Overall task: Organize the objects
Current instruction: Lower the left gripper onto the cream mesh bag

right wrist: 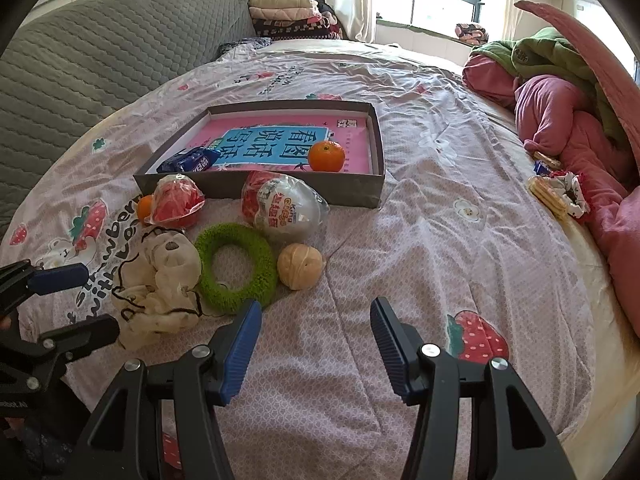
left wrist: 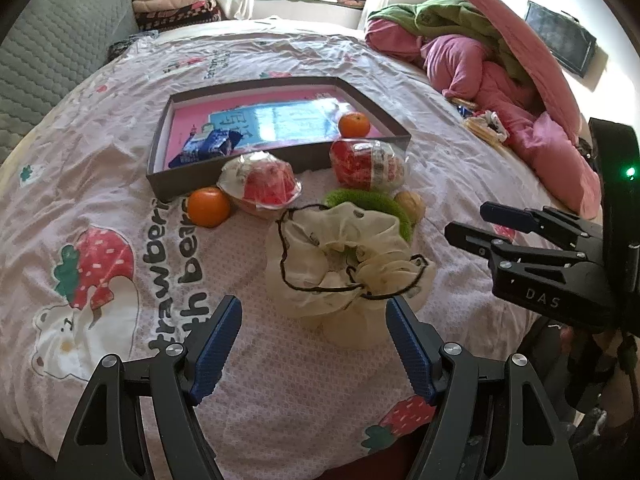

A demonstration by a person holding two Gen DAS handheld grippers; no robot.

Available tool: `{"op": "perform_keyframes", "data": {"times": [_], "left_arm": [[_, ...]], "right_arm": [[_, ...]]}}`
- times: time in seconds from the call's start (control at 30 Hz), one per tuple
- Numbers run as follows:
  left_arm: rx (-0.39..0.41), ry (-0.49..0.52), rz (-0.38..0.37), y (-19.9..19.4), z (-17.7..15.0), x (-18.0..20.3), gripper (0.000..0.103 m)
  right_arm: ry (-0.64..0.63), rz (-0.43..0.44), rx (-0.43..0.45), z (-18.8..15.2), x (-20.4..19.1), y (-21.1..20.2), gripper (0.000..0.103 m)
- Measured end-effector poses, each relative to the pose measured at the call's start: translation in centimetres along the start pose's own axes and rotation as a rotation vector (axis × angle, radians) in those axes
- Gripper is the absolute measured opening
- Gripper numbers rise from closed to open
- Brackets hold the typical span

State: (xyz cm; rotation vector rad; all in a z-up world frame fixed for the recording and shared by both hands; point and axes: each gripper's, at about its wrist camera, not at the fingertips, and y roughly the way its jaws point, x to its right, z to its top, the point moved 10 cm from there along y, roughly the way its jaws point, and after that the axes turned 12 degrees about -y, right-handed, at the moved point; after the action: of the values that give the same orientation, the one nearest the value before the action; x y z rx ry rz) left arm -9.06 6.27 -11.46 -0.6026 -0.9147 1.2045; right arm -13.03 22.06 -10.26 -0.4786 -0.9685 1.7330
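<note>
Cream cloth, edged with black cord, lies crumpled on the bed (left wrist: 460,176) as a scrunchie (left wrist: 344,256), just ahead of the left tongs (left wrist: 314,346). These tongs are held wide apart with nothing between the pads. The right tongs (right wrist: 316,344) are also parted and empty, hovering over bare sheet near a tan ball (right wrist: 300,266).

The box (right wrist: 376,136) sits farther off, and an orange (right wrist: 326,156) and a blue packet (right wrist: 188,160) are already seen inside it. Outside, against its near wall, lie two wrapped red sweets: the small one (right wrist: 176,200) on the left, the big egg (right wrist: 284,204) on the right. A second orange (left wrist: 209,207) rests left of the small sweet. A green ring (right wrist: 236,268) lies between scrunchie and ball, touching or slightly overlapped by the scrunchie.

The scrunchie is judged to be the next pick for the left tongs. The cloth should be taken at its bunched middle, not by the thin cord, so that it is not dragged. The tongs should be lowered until the pads straddle the folds before closing. Care is needed at the right edge, where the ring could be caught and lifted along. The ball is best left to the right tongs, gripped across its middle since it is likely to roll.
</note>
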Motion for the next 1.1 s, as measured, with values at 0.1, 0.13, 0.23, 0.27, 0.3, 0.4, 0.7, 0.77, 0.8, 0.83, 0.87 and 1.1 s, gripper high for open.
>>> {"op": "perform_keyframes", "data": {"times": [0.1,0.13,0.23,0.27,0.3,0.4,0.7,0.77,0.8,0.83,0.87,1.1], "left_arm": [[-0.013,-0.005,0.010,0.6,-0.3,-0.3,0.076],[-0.017,-0.008,0.016,0.9,-0.3,-0.4,0.076],[-0.022,-0.018,0.018,1.4,-0.4,-0.7,0.076],[-0.024,-0.023,0.021,1.5,-0.3,-0.9,0.076],[-0.024,-0.026,0.021,1.6,-0.3,-0.9,0.076],[-0.026,-0.035,0.019,2.0,-0.2,-1.0,0.076],[-0.046,-0.046,0.011,3.3,0.0,-1.1,0.076],[-0.051,-0.047,0.009,3.6,0.1,-1.1,0.076],[-0.054,-0.049,0.007,3.7,0.0,-1.1,0.076],[-0.056,-0.050,0.007,3.8,0.0,-1.1,0.076],[-0.058,-0.051,0.006,3.9,0.1,-1.2,0.076],[-0.069,-0.075,-0.014,4.4,0.4,-1.3,0.076]], "right_arm": [[0.002,0.000,-0.002,0.0,0.0,0.1,0.056],[0.003,-0.001,-0.002,-0.1,0.0,0.1,0.056],[0.006,0.000,-0.005,-0.2,0.1,0.4,0.056],[0.006,0.000,-0.005,-0.2,0.1,0.4,0.056],[0.007,-0.001,-0.005,-0.2,0.1,0.4,0.056],[0.009,0.000,-0.006,-0.2,0.3,0.7,0.056],[0.019,-0.004,-0.023,-0.4,0.7,2.0,0.056],[0.018,-0.006,-0.027,-0.4,0.8,2.3,0.056],[0.016,-0.009,-0.029,-0.4,0.8,2.4,0.056],[0.011,-0.014,-0.034,-0.5,0.8,2.7,0.056],[0.007,-0.016,-0.037,-0.5,0.8,2.8,0.056],[-0.009,-0.021,-0.046,-0.6,0.8,3.8,0.056]]}}
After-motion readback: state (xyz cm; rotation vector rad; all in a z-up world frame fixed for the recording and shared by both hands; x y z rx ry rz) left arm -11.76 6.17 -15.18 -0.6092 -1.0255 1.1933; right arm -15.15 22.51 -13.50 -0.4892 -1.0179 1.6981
